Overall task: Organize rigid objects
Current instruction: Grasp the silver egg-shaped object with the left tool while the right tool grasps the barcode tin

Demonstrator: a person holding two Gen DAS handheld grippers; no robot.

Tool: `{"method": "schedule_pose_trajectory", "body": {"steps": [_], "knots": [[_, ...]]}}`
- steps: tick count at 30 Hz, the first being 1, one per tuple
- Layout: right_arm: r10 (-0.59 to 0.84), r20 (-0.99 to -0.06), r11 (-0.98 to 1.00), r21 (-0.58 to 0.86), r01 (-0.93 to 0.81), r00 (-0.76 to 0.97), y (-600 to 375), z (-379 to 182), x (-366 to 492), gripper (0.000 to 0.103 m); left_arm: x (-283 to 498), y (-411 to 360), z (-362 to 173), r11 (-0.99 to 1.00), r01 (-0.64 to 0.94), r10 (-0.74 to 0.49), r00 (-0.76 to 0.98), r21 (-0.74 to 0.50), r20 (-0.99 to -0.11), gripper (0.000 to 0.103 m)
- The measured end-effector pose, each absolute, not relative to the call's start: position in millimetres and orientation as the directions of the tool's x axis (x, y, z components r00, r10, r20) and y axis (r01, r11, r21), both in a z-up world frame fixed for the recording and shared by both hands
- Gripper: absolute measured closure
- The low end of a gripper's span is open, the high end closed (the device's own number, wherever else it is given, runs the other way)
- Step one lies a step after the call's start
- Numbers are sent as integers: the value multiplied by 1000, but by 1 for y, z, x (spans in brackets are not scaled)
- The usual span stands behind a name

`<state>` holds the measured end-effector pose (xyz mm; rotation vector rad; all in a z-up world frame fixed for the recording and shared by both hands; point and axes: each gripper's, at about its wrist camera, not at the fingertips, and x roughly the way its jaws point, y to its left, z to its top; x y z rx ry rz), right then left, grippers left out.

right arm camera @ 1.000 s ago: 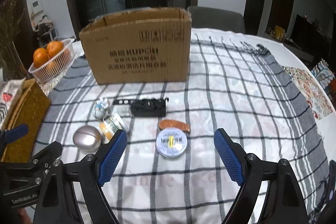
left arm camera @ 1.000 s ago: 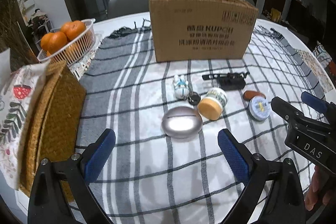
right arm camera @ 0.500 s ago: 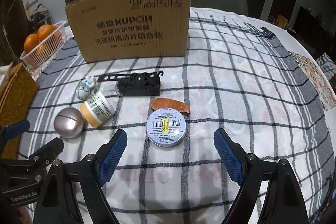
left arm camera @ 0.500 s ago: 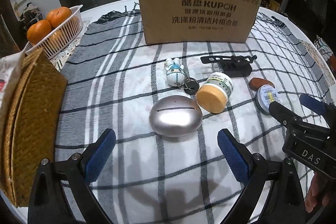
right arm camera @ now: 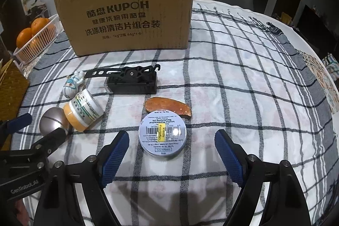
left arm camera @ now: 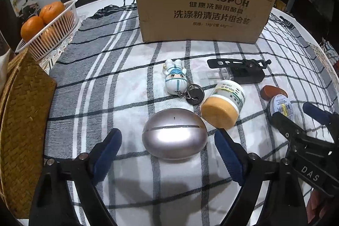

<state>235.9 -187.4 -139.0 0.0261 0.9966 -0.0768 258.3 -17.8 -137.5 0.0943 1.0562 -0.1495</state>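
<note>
Left gripper [left arm camera: 167,141] sat spread wide around the silver egg-shaped case [left arm camera: 174,134] at lower centre, pads not touching it, while right gripper [right arm camera: 172,142] was equally wide, round tin [right arm camera: 162,133] between its fingertips, untouched.

A: What sits between the left gripper [left arm camera: 168,154] tips?
B: A silver egg-shaped case [left arm camera: 174,137], lying just ahead of the spread blue pads, untouched.
A: And beyond it?
B: A toy keychain [left arm camera: 175,78], a tipped jar [left arm camera: 223,106] to the right, then a cardboard box [left arm camera: 201,1] standing farthest.
</note>
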Motion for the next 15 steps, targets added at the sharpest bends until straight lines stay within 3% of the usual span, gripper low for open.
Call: {"method": "schedule_pose_trajectory", "body": {"steps": [5, 11, 15], "knots": [[-46, -842, 998, -15, 62, 538, -184, -142, 239, 28, 261, -19, -142, 987, 163, -79, 468, -2, -880, 23], [-26, -848, 998, 6, 58, 529, -185, -146, 241, 46, 260, -18, -145, 985, 168, -111, 451, -38, -885, 37], [-17, -846, 999, 11, 50, 533, -184, -145, 240, 51, 258, -18, -145, 984, 171, -113, 451, -38, -885, 38]]}}
